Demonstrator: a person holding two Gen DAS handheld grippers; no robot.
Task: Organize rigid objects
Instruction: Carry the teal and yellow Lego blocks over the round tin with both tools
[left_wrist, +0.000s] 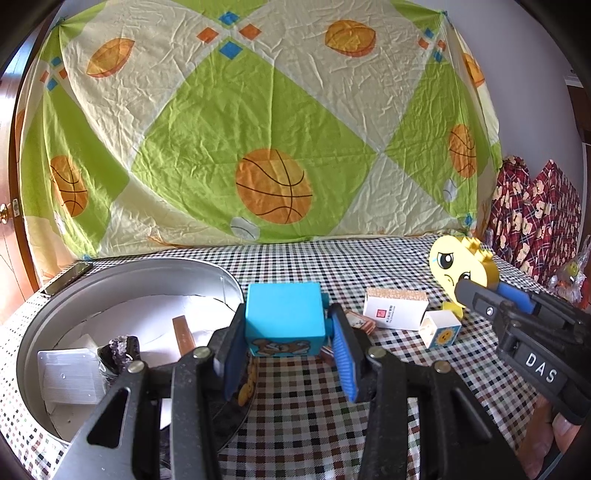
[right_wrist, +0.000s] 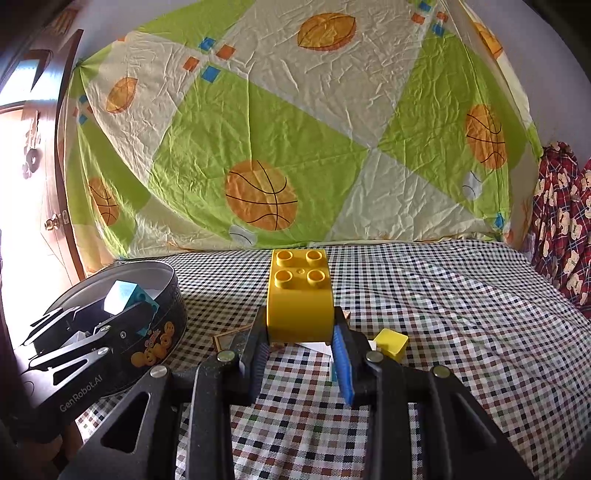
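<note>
My left gripper (left_wrist: 286, 314) is shut on a blue cube (left_wrist: 282, 314) with a bear picture on its front. It holds the cube off the cloth at the right rim of a round metal tin (left_wrist: 147, 264). In the right wrist view the cube (right_wrist: 127, 295) sits in the left gripper (right_wrist: 136, 310) over the tin's (right_wrist: 162, 332) opening. My right gripper (right_wrist: 301, 317) is shut on a yellow studded brick (right_wrist: 299, 295), studs up, above the checked cloth. In the left wrist view that brick (left_wrist: 454, 264) shows a cartoon face, with the right gripper (left_wrist: 476, 291) behind it.
The tin holds white paper, a clear plastic box (left_wrist: 70, 373) and a brown strip (left_wrist: 183, 332). On the checked cloth lie a white box (left_wrist: 395, 310), a small sun-print cube (left_wrist: 441, 328), small cards (left_wrist: 360, 321) and a small yellow block (right_wrist: 391, 343). A patterned sheet hangs behind.
</note>
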